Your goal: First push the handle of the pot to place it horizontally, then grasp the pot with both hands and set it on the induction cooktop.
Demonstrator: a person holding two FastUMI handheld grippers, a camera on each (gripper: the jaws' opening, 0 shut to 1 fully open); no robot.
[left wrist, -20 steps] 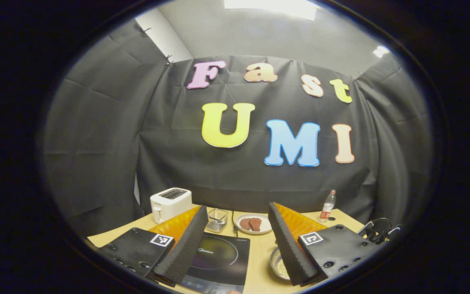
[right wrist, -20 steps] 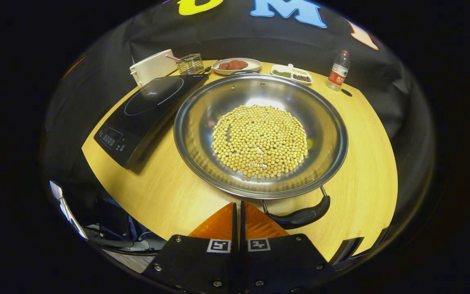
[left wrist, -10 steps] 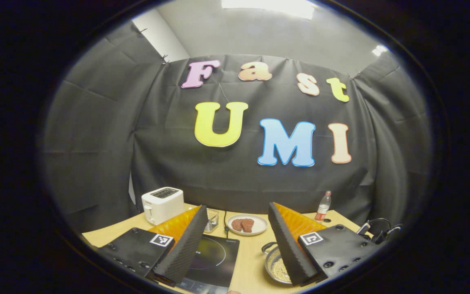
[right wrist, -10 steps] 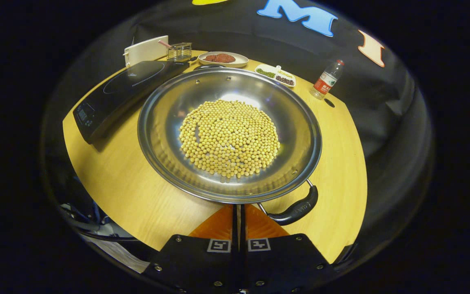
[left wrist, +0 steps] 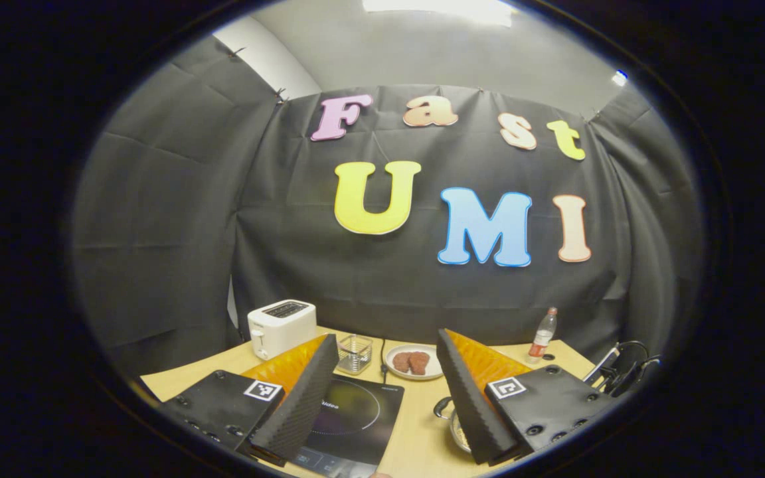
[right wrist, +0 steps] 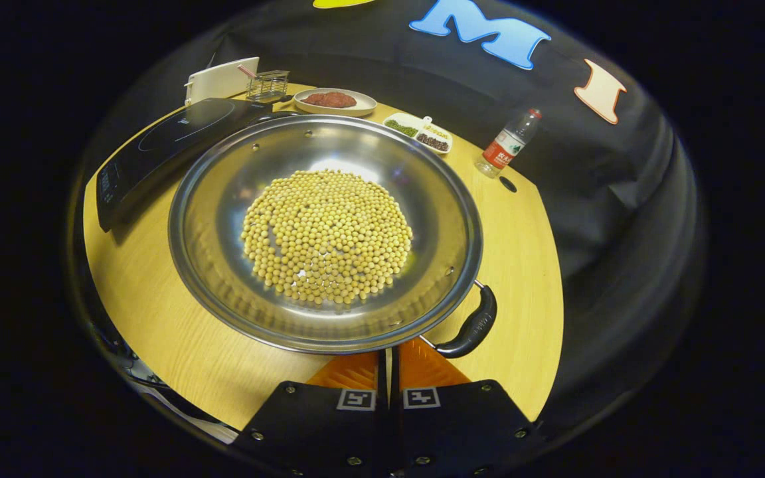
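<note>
On the table beside the induction cooktop (right wrist: 163, 143), the pot (right wrist: 325, 232) of beans sits mid-push, right gripper (right wrist: 388, 372) closed against its handle (right wrist: 472, 325) (left gripper (left wrist: 386, 392) open, aloft); handle appears short of horizontal, two-handed grasp follows.

Cloth-walled booth, toaster (left wrist: 281, 326), wooden table (right wrist: 157, 318)

- Pot (right wrist: 223, 199): shiny silver steel; handle (right wrist: 472, 328) black.
- Beans (right wrist: 329, 236) in pot: pale yellow.
- Induction cooktop (right wrist: 157, 143): glossy black, thin pale ring.
- Table (right wrist: 522, 265): light wood grain.
- Toaster (left wrist: 281, 326): white.
- Bottle (right wrist: 507, 143): clear, red label.
</note>
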